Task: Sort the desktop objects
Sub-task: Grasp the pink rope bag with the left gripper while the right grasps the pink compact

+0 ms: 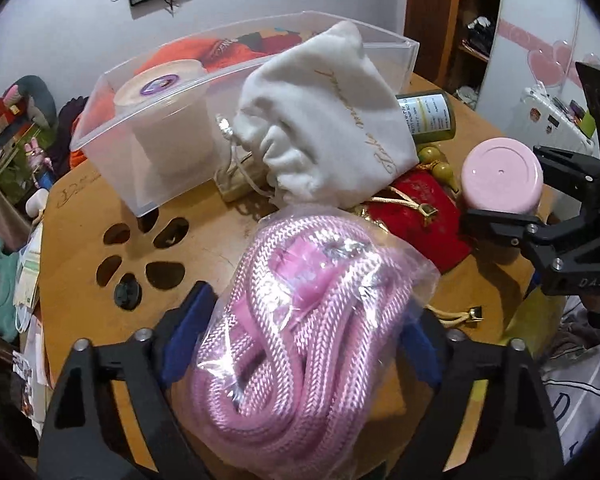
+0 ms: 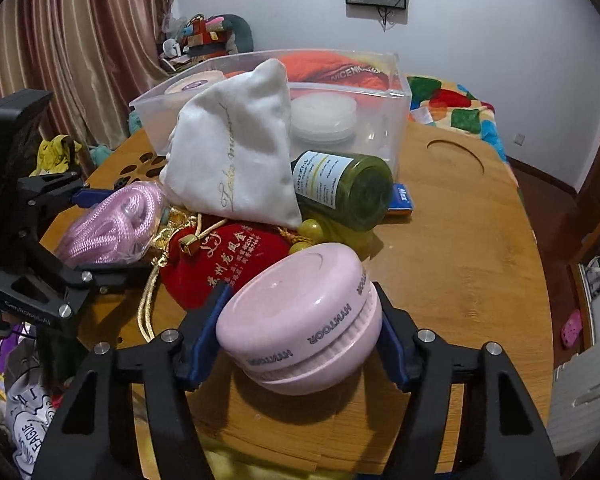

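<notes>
Two hand-held grippers work over our wooden tabletop [image 2: 460, 240]. Our left hand-held gripper [image 1: 300, 344] has its blue pads [image 1: 188, 328] against both sides of a clear bag of pink rope [image 1: 296, 320], which lies at the near edge of the tabletop; the jaws are closed onto the bag. Our right hand-held gripper [image 2: 296, 340] clamps a round pink container [image 2: 300, 320] marked HVMTOOR, one blue pad on each side of it, and the container sits tilted just above the wood with its shadow beneath.

Between the two held things lies a red pouch [image 2: 228, 264] with gold lettering and a gold cord. Behind it a white drawstring pouch [image 2: 240, 156] leans against a clear plastic bin [image 2: 396, 92]. A green bottle [image 2: 340, 188] lies on its side beside the white pouch, touching some yellow-green beads [image 2: 312, 228]. Inside the bin we see a white roll [image 1: 168, 120] with a purple centre, a flat round white box [image 2: 324, 116] and orange fabric [image 2: 340, 66]. A small blue box [image 2: 402, 200] lies behind the bottle.
</notes>
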`<state>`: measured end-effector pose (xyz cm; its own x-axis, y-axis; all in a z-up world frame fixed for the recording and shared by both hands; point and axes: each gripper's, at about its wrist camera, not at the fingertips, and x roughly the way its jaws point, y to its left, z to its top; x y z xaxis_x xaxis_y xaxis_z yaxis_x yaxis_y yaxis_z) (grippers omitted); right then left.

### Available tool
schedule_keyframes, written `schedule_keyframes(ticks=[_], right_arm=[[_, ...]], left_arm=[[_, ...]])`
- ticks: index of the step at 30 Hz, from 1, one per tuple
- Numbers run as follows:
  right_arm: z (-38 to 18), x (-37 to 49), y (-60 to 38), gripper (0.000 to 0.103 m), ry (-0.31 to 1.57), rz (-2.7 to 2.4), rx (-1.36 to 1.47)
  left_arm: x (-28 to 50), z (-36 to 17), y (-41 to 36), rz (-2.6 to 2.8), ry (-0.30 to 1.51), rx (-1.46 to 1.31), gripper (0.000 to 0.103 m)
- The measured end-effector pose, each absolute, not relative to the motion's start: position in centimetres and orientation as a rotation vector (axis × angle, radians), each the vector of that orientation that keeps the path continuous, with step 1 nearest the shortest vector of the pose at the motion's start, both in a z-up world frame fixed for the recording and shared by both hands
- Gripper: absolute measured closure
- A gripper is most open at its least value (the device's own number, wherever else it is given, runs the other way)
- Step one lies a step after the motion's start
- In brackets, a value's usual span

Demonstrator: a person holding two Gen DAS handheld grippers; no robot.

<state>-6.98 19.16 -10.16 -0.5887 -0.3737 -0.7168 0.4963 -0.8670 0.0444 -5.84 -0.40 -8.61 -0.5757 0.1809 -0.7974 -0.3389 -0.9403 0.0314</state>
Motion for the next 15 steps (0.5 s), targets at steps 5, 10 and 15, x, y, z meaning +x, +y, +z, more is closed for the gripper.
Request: schedule_keyframes(ticks=[5, 10, 15], right_arm=[[-10.1, -6.8, 19.6, 0.041, 0.170, -2.421, 1.054], [-9.7, -6.8, 20.7, 0.041, 0.074, -2.424, 1.060], [-8.4, -6.4, 21.1, 0.041, 0.042, -2.431, 1.023]], left_arm=[[-4.7, -8.2, -1.9, 2.627, 0.188, -1.238, 0.033], [-4.2, -7.5, -3.0, 2.709, 0.057, -1.208, 0.047], [-4.5, -6.8, -2.9, 2.745, -0.033, -1.170, 0.052]])
